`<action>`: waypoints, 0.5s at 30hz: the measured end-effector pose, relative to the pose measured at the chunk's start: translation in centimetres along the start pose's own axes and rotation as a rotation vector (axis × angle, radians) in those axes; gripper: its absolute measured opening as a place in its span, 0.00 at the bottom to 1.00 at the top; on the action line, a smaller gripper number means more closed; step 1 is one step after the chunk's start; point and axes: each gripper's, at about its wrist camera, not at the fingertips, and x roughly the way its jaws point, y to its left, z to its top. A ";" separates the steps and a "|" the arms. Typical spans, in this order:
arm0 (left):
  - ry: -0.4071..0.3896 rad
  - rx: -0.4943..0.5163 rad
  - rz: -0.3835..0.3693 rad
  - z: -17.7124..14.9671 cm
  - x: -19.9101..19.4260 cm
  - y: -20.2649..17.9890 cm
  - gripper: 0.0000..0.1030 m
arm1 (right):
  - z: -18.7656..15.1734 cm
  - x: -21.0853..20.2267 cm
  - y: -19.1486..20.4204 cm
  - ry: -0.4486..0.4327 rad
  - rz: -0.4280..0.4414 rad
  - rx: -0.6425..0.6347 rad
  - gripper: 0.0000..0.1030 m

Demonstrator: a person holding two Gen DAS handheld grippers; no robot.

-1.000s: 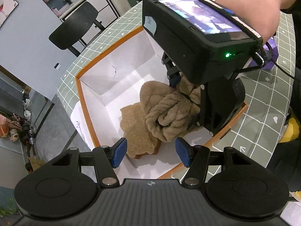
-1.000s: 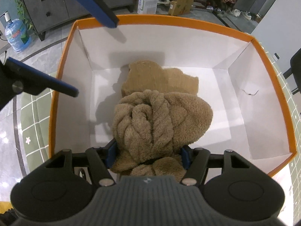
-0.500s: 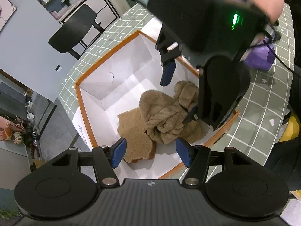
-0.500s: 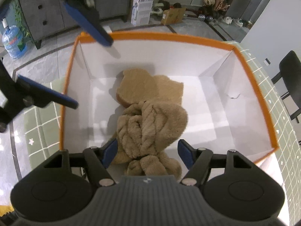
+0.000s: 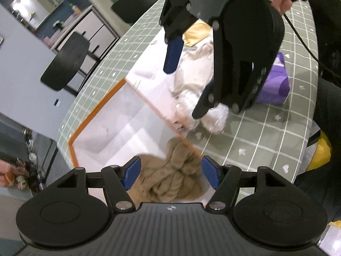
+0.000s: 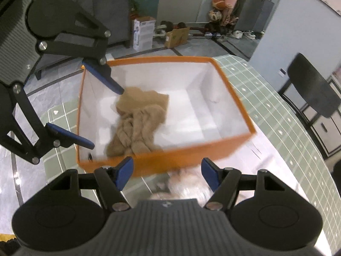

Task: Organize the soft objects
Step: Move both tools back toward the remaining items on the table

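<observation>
Inside the orange-rimmed box [image 6: 232,98] lay the brown plush [image 6: 138,121]. The left gripper [image 5: 170,176], just widened, hung empty over it. The right gripper [image 6: 167,171] stood wide and empty beyond the box's near wall, above a pale plush [image 5: 200,98]. Judged next: close on that.

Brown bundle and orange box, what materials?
Brown bundle: looks like plush fleece or terry cloth, matte and fuzzy, twisted into rope-like folds. Orange box: probably cardboard or stiff paperboard, with thin flat walls, creased corners, plain white inside and orange outside; motion blur hides the finish.
</observation>
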 end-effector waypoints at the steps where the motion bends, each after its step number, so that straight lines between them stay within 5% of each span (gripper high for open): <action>1: -0.009 0.008 -0.006 0.5 0.0 -0.4 0.75 | -0.7 -0.5 -0.5 -0.002 -0.005 0.009 0.68; 15: -0.053 0.077 -0.025 5.1 1.9 -4.2 0.81 | -12.7 -4.8 -6.9 0.019 -0.073 0.172 0.68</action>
